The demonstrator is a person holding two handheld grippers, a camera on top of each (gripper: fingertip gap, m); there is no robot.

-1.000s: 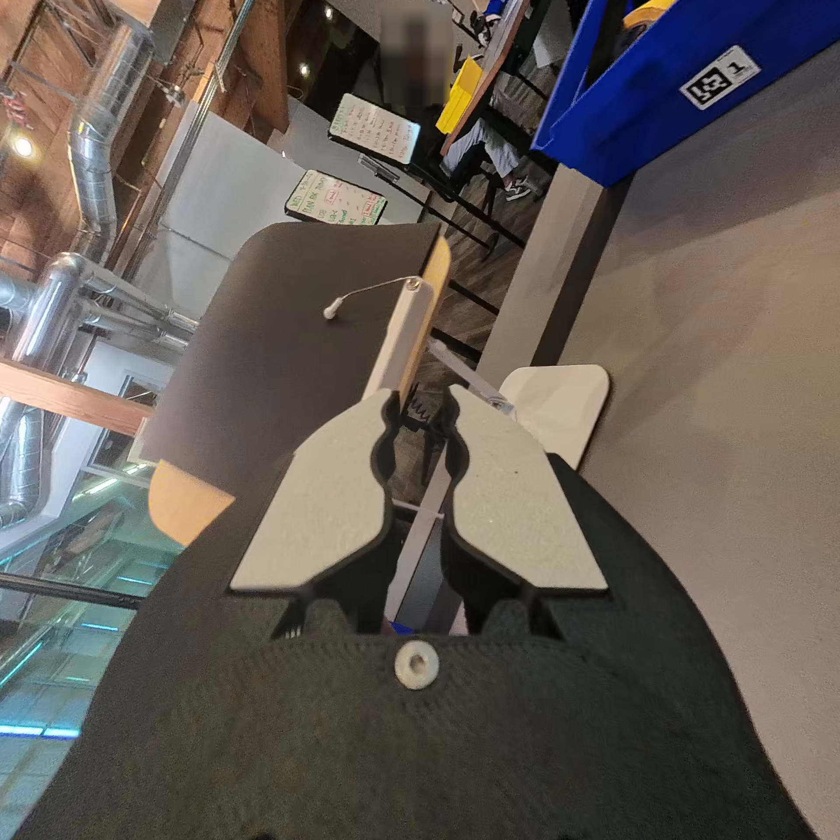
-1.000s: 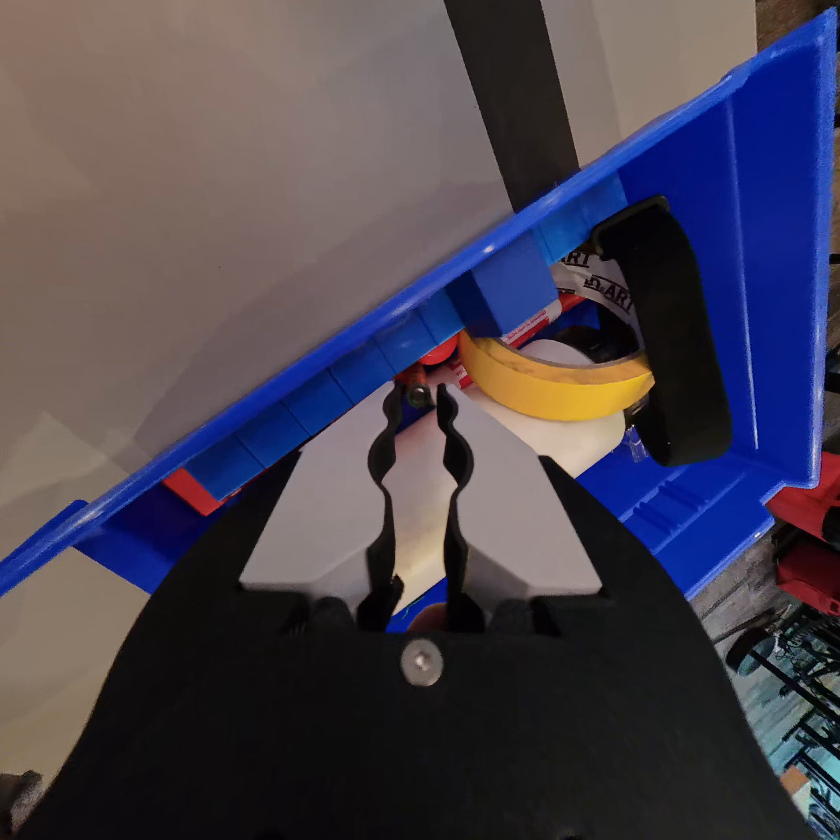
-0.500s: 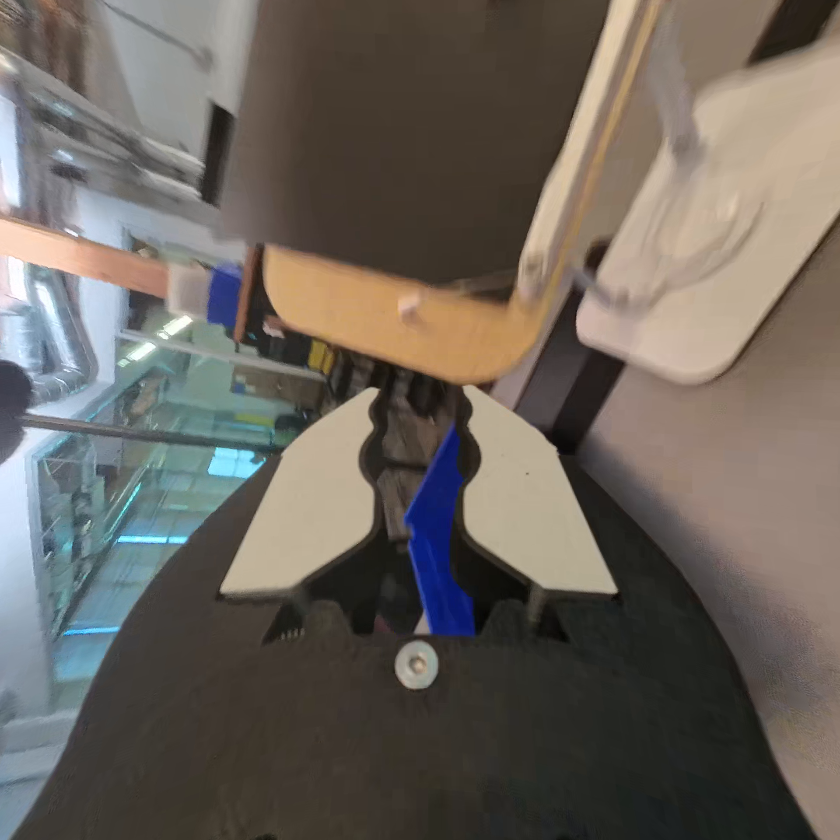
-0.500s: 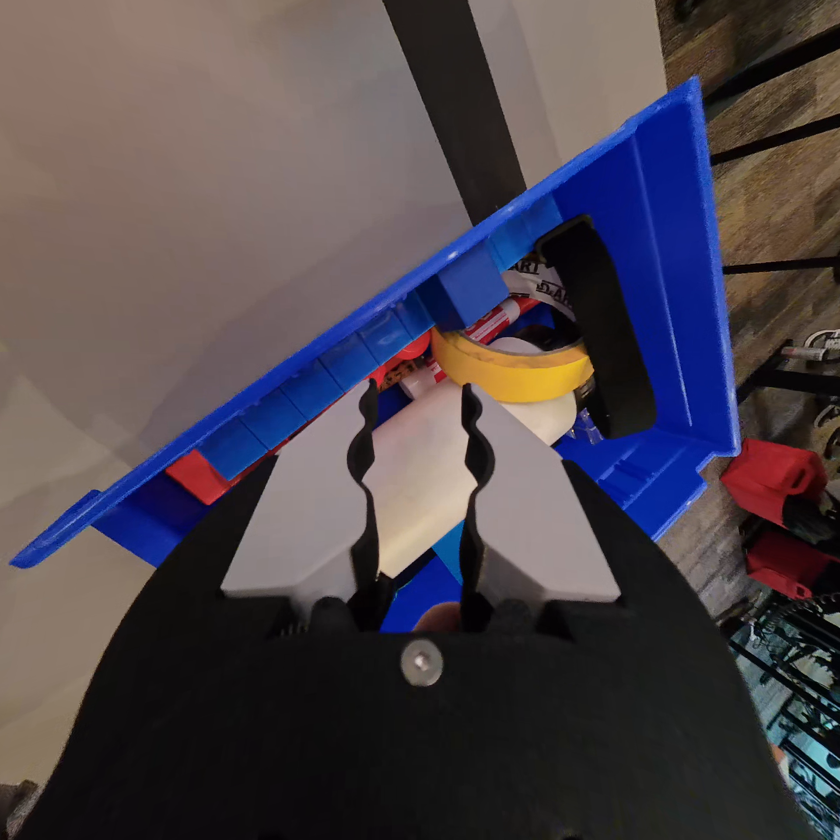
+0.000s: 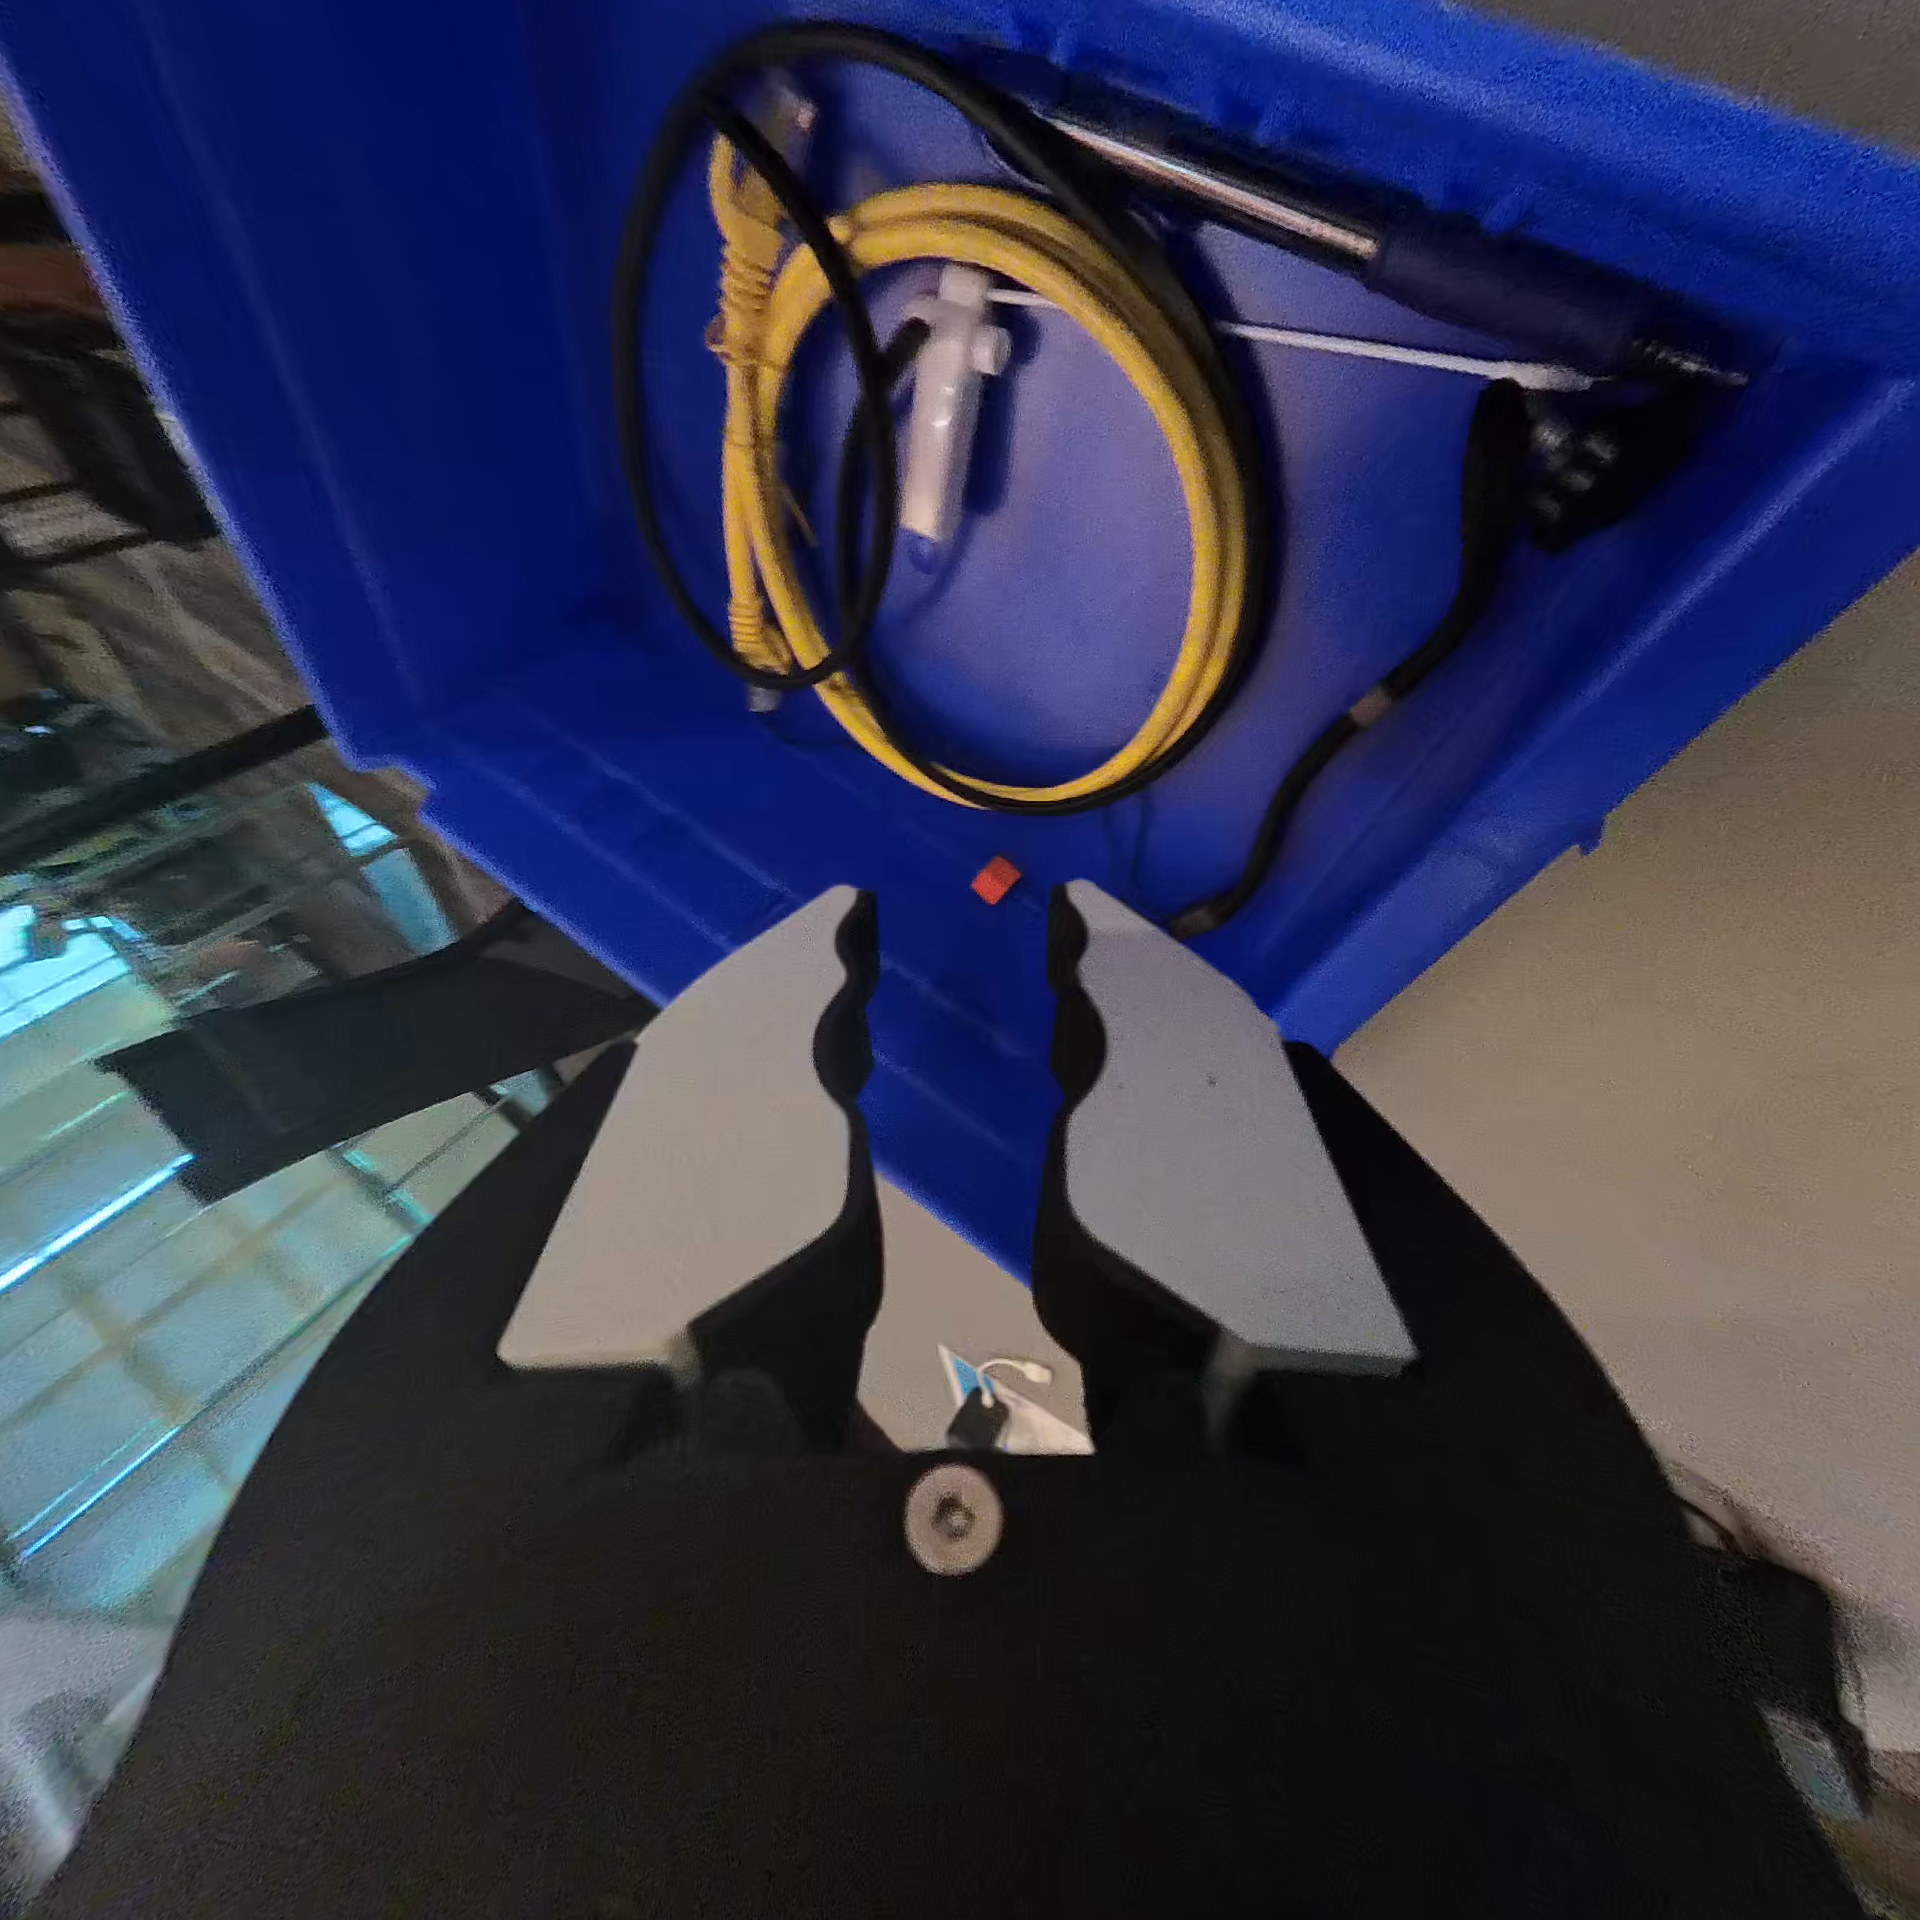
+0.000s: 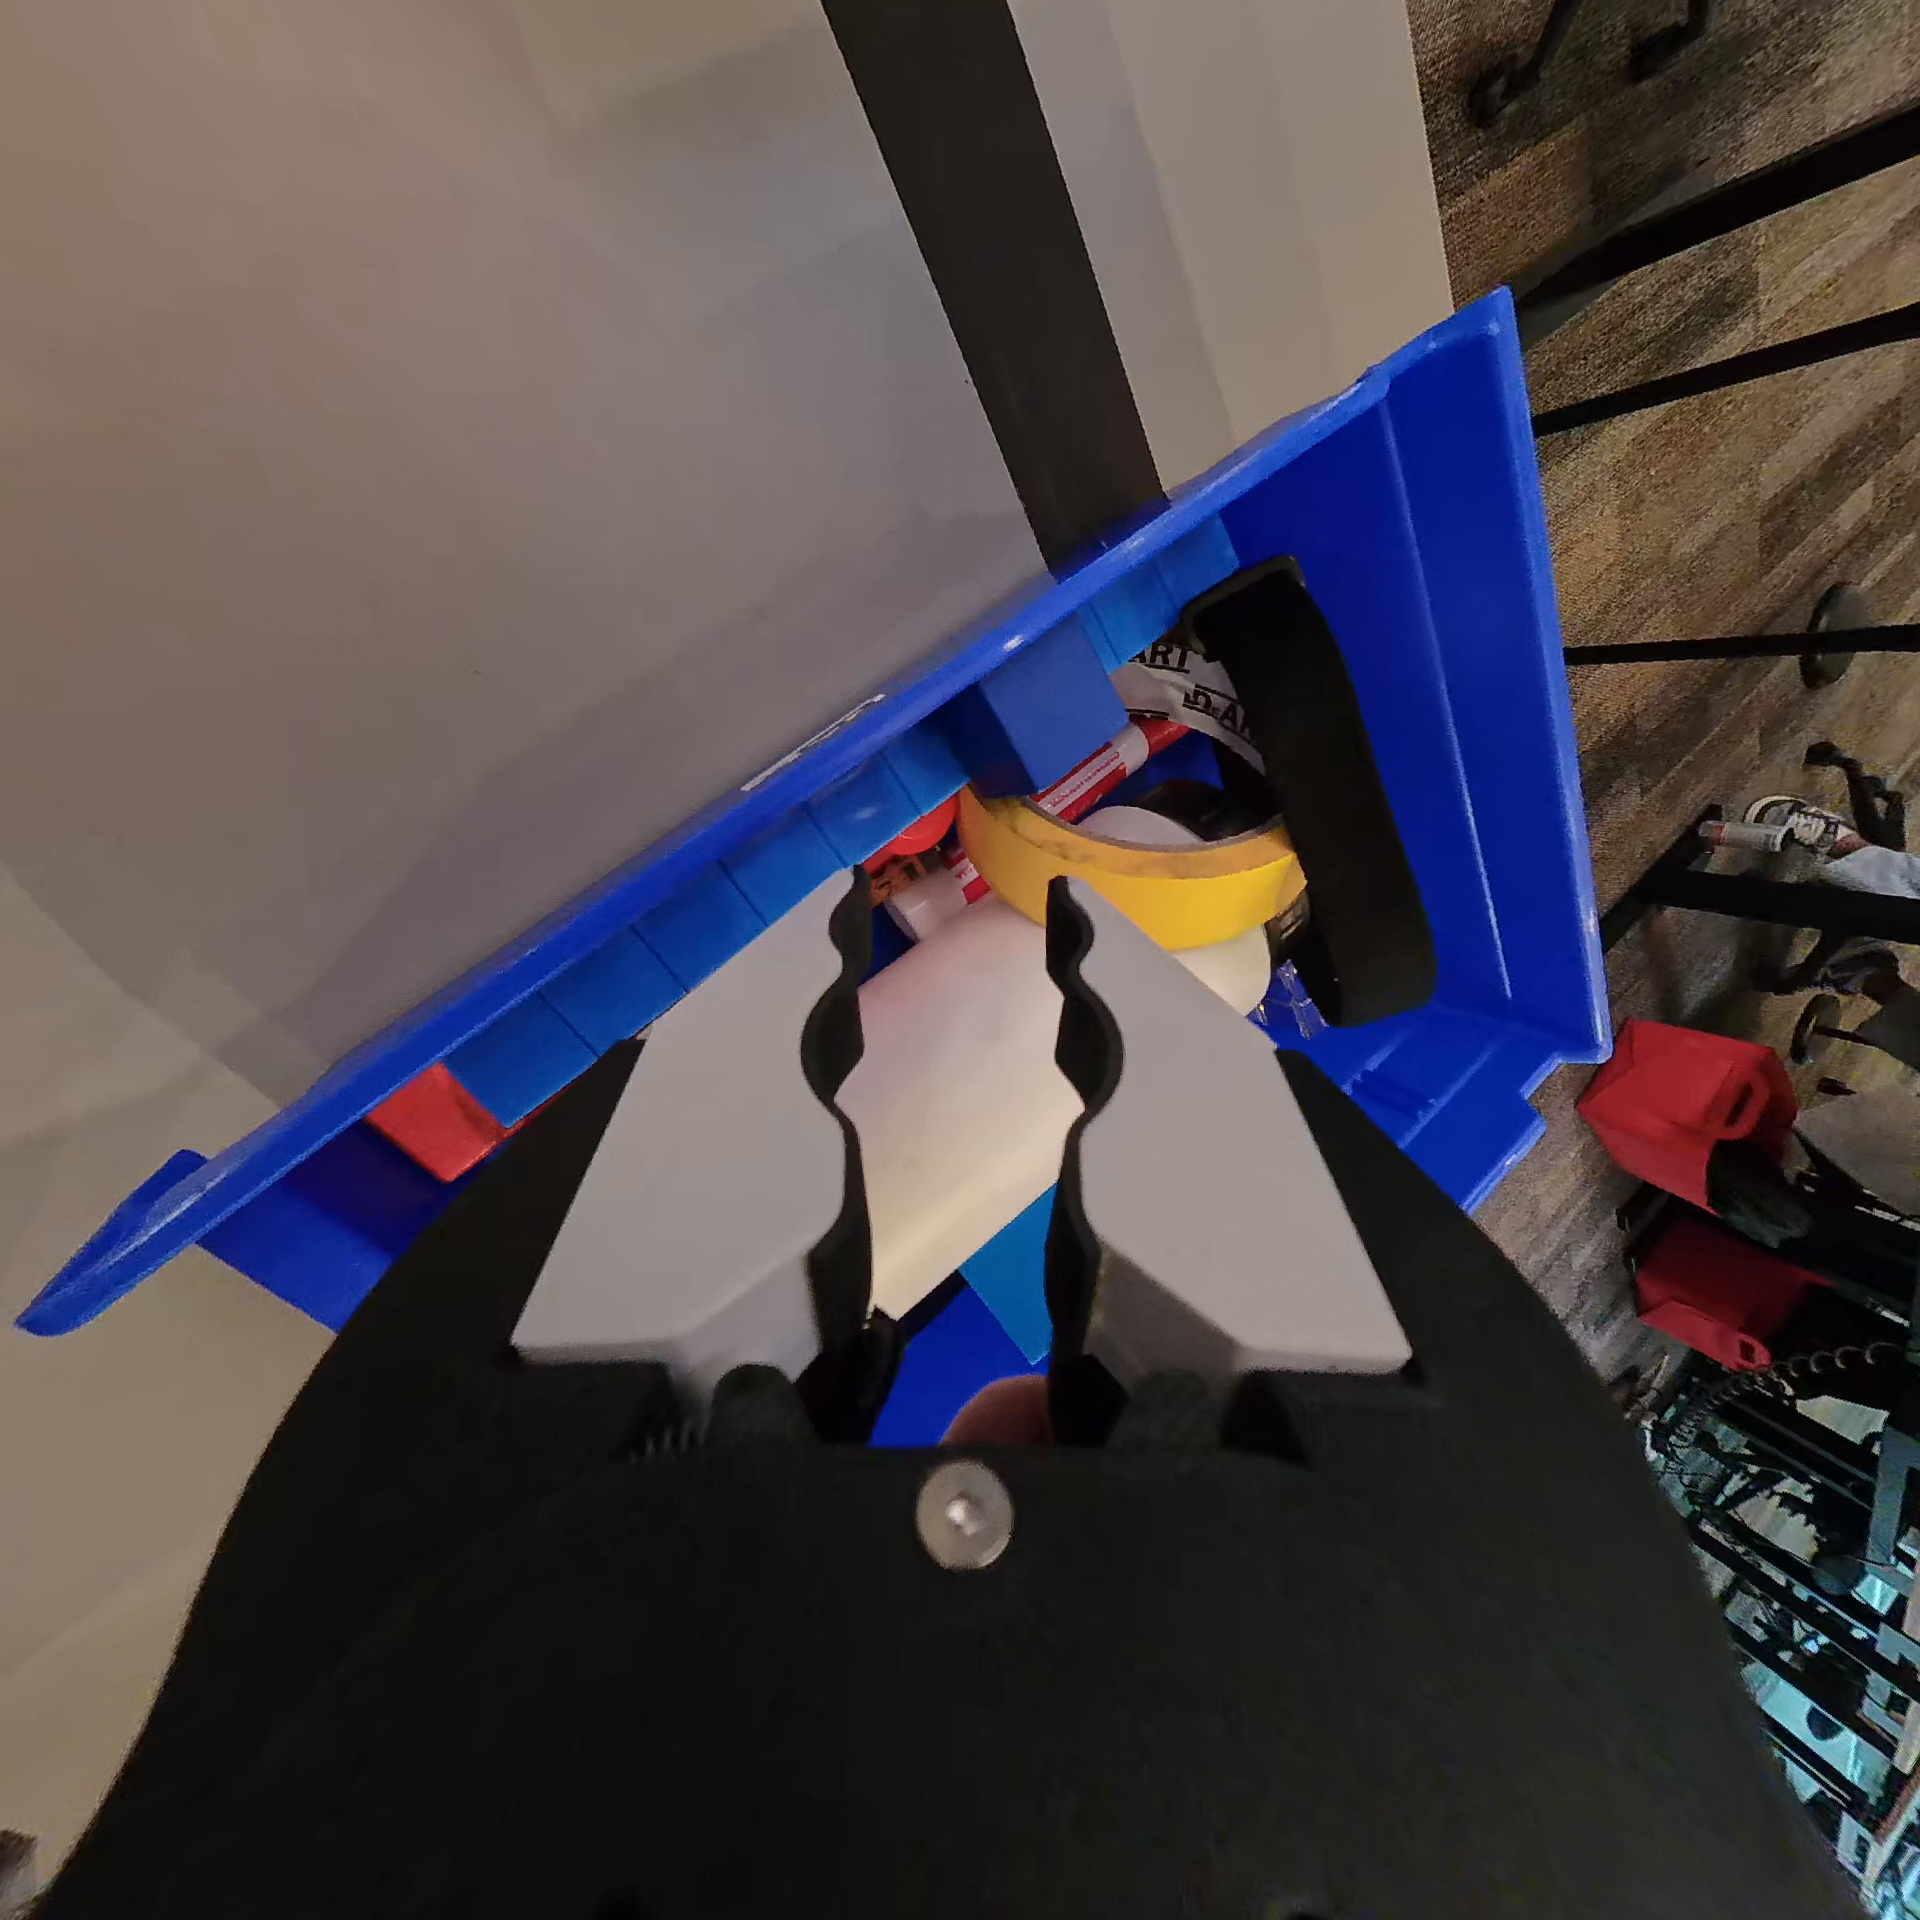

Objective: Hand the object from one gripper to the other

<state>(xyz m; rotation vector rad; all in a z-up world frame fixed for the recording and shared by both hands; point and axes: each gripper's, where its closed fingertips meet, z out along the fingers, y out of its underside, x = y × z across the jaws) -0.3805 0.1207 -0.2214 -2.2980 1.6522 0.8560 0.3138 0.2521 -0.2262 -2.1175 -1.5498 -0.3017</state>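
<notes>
- The left tongs [image 5: 958,914] hang with jaws apart and nothing between them, aimed into a blue bin [image 5: 436,436] on the tabletop [image 5: 1662,1039].
- In that bin, beyond the left tips, lie a yellow cable [image 5: 1195,499] coiled flat, a black cable [image 5: 675,312] looped over it, a white plug [image 5: 945,416] inside the coil, and a small red piece [image 5: 995,881] just past the tips.
- The right tongs [image 6: 951,899] are also apart and empty, pointing into a second bin [image 6: 1475,644].
- A white roll [image 6: 956,1081] lies directly between and under the right jaws, its long axis slanting across the gap towards the yellow tape [image 6: 1143,883] behind it; the jaws are not touching it as far as I can tell.
- A black loop [image 6: 1320,810] stands beside the tape against the bin wall.
- Which object is to be handed over is not settled yet; nothing is gripped. The roll looks the likeliest pick, and the right tongs are the nearer, needing only to drop and close across it.
</notes>
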